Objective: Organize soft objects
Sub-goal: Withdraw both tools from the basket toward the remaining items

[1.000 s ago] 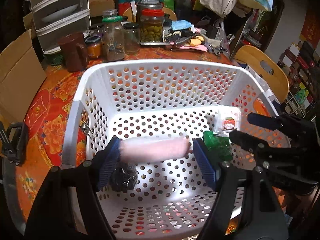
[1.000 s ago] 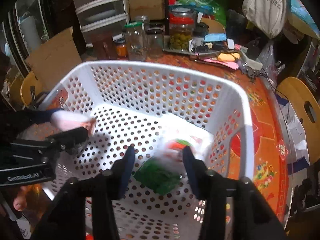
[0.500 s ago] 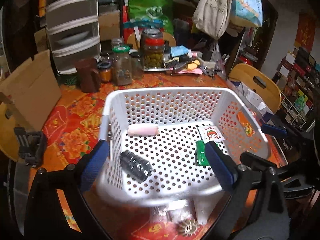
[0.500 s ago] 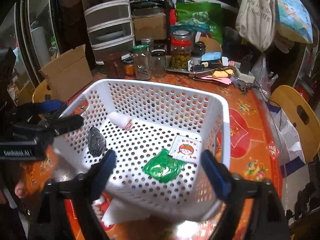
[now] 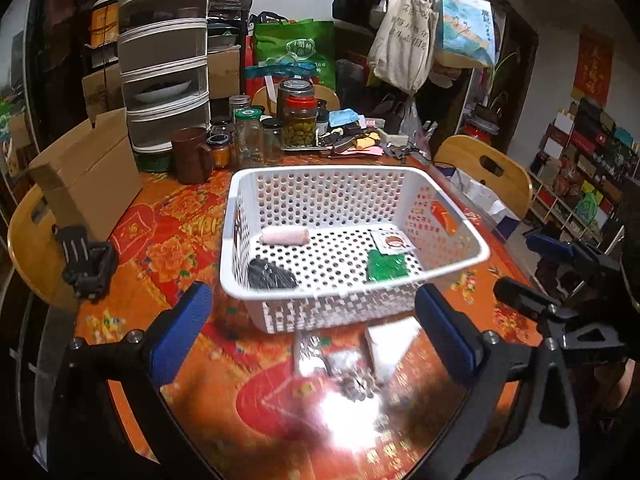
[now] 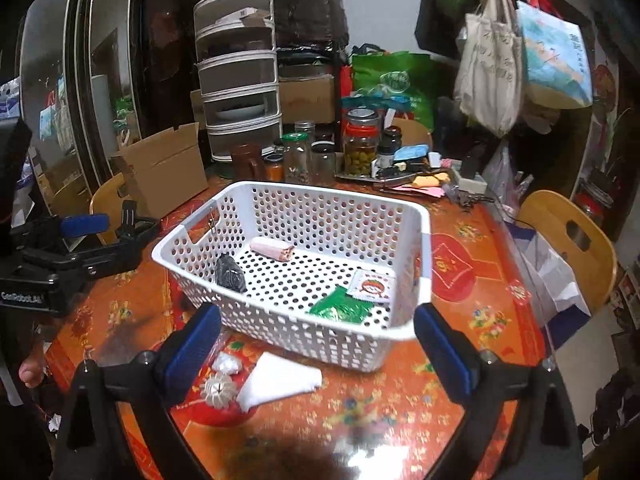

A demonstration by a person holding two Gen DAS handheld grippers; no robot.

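Observation:
A white perforated basket point(image 5: 452, 256) point(image 6: 424, 248) stands on the orange table. In it lie a pink roll point(image 5: 285, 236) point(image 6: 272, 247), a black bundle point(image 5: 271, 274) point(image 6: 230, 273), a green packet point(image 5: 387, 265) point(image 6: 340, 307) and a white sachet with a red picture point(image 5: 393, 241) point(image 6: 372, 285). On the table in front of the basket lie a folded white cloth point(image 6: 280, 378), a silvery packet point(image 6: 227, 362) and a round ribbed piece point(image 6: 218, 390); they are blurred in the left wrist view. My left gripper point(image 5: 316, 336) and right gripper point(image 6: 318, 350) are both open, empty, held back above the table's front.
Glass jars point(image 5: 298, 122) point(image 6: 360, 142), a brown mug point(image 5: 192, 156), a cardboard box point(image 5: 88, 176) point(image 6: 164, 168) and a drawer tower point(image 5: 164, 76) crowd the table's far side. Wooden chairs point(image 5: 484, 172) point(image 6: 568, 240) stand at the right. A black clamp point(image 5: 86, 260) sits at the left edge.
Both grippers opened, left the pink roll and the sachet in the basket, and pulled back up and out. The items in front of the basket came into view.

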